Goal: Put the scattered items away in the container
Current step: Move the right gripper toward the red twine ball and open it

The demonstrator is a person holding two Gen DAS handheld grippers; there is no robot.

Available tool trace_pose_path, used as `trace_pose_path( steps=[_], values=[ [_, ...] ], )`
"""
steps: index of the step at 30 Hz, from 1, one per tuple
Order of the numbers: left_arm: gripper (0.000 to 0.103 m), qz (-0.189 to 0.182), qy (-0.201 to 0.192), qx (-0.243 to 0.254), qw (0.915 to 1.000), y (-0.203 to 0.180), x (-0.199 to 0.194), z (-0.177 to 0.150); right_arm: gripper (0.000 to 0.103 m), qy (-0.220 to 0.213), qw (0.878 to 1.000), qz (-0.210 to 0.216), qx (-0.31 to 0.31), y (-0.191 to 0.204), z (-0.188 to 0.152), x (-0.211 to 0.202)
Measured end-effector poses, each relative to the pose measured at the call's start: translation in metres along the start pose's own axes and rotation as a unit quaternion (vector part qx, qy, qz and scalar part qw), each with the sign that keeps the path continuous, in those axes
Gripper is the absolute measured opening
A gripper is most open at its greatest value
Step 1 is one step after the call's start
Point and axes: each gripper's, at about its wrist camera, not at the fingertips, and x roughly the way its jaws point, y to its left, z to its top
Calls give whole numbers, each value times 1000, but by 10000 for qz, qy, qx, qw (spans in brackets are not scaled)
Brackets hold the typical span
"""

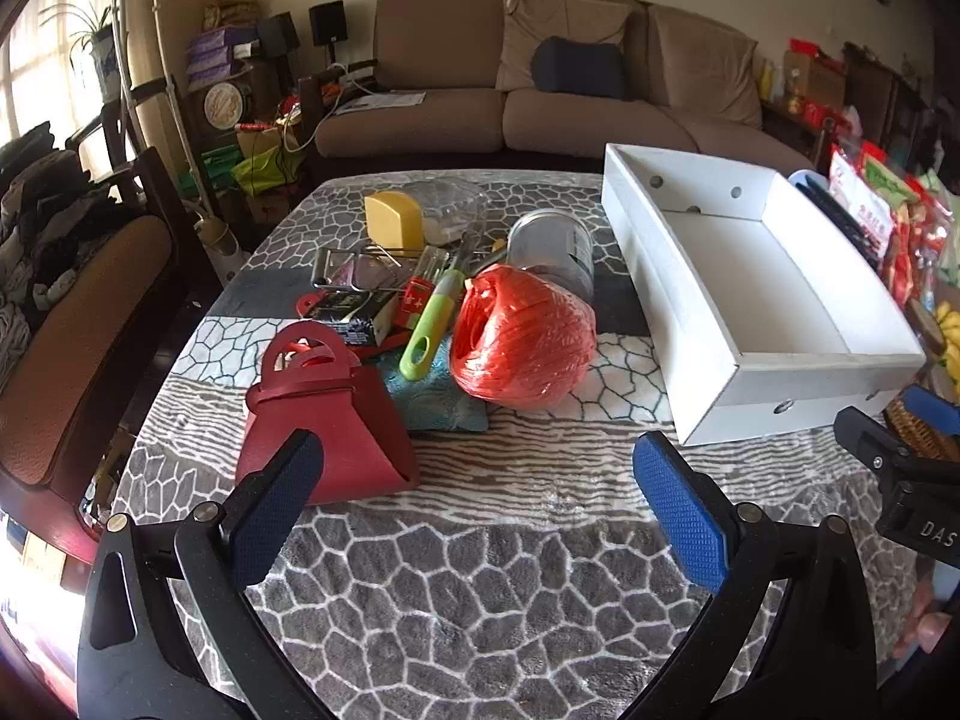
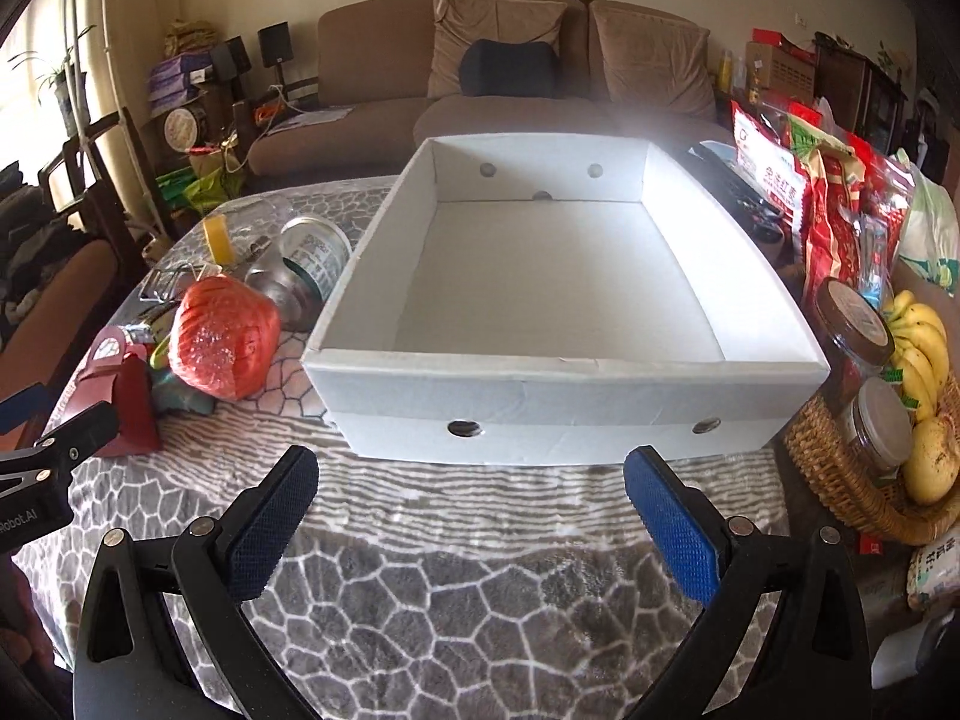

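A: Left gripper [image 1: 477,504]?
B: Jaws spread wide, nothing between them. It hovers over the grey patterned tablecloth [image 1: 480,570], near edge. The left blue pad [image 1: 273,510] sits just in front of the red gift box [image 1: 327,420]; contact cannot be told.

A: Right gripper [image 2: 471,522]?
B: Also released, holding nothing. It faces the near wall of the white box [image 2: 540,402], apart from it.

A: Container state?
B: The white box has nothing inside. It stands on the right half of the table; round holes show in its near and far walls.

A: Scattered items?
B: All in a pile left of the box. The orange twine ball [image 1: 522,339] is nearest the box, close but apart. Behind it lies a metal can [image 1: 555,252] on its side. The green-handled tool [image 1: 432,324] leans across a teal cloth [image 1: 438,393]. The red gift box is nearest the left gripper. Further back, a yellow block [image 1: 393,222] and a wire-framed metal item [image 1: 354,270]. The small stuff in the middle is too cluttered to name.

A: Off-task things?
B: A wicker basket [image 2: 840,480] with bananas [image 2: 918,342] and jars, right of the box, plus red snack bags [image 2: 834,222] behind.
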Motion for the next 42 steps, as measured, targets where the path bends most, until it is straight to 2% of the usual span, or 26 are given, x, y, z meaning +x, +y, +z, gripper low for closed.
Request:
trace_pose_path(
  steps=[9,14,25,34,42],
  values=[
    [103,171,-135,-76,9997,46,-36,15,103,-93,9997,226,-88,54,24,-26],
    [103,150,-124,-75,9998,57,-50,26,103,-125,9996,194,-146,68,40,-42],
    [103,13,-182,-198,9996,72,-64,60,103,-270,9985,415,-218,86,77,-64],
    [103,74,-120,-318,9994,102,-39,75,103,-199,9968,722,-286,114,100,-42],
    [103,283,237,-467,9982,141,12,62,103,150,9935,1112,-206,139,100,7]
  ],
)
